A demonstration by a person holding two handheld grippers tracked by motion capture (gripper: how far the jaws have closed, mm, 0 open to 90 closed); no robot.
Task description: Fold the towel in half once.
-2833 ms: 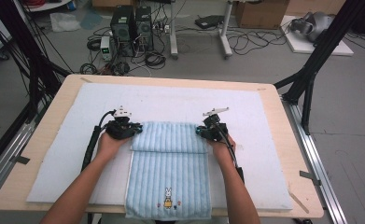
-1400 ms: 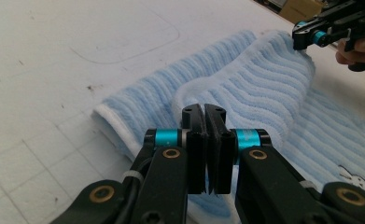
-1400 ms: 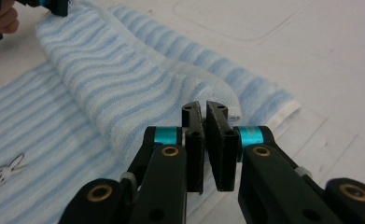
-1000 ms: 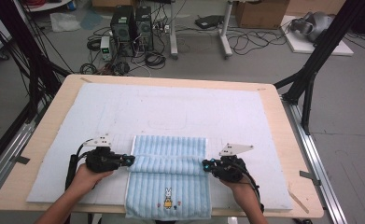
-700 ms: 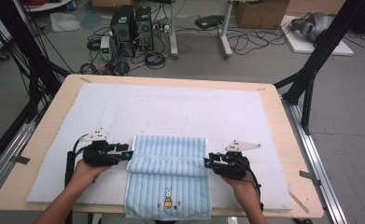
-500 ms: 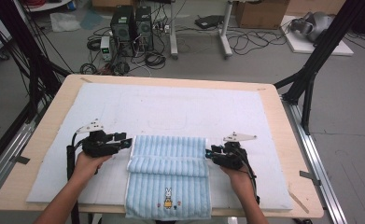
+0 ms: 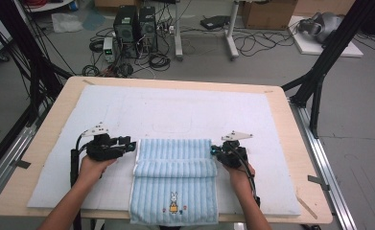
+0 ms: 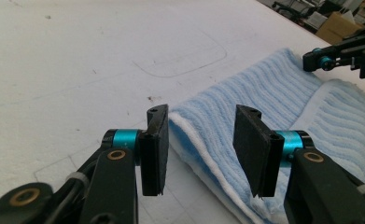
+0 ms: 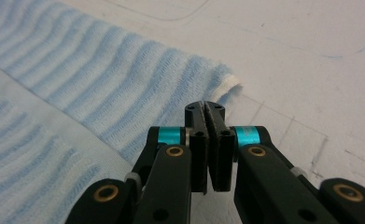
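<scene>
A light blue striped towel [image 7: 173,177] lies on the white mat, its far part folded back over itself, a small rabbit stitched near the front hem. My left gripper [image 7: 130,143] sits at the towel's left edge. In the left gripper view it [image 8: 201,149] is open; its jaws have just been closing a little, and the folded towel edge [image 8: 194,135] lies low between them, untouched by the pads. My right gripper [image 7: 213,151] rests at the towel's right edge. In the right gripper view it [image 9: 206,112] is shut with nothing in it, the towel corner [image 9: 222,79] just beyond.
The white mat [image 7: 175,110] covers most of the wooden table [image 7: 300,158]. The towel's front hem hangs at the table's near edge. Black frame legs, computers and cables stand on the floor beyond the table.
Both hands carried the towel's far edge toward the person, folding it over. Over the last second they slid back away from the person, and the left jaws opened off the towel.
</scene>
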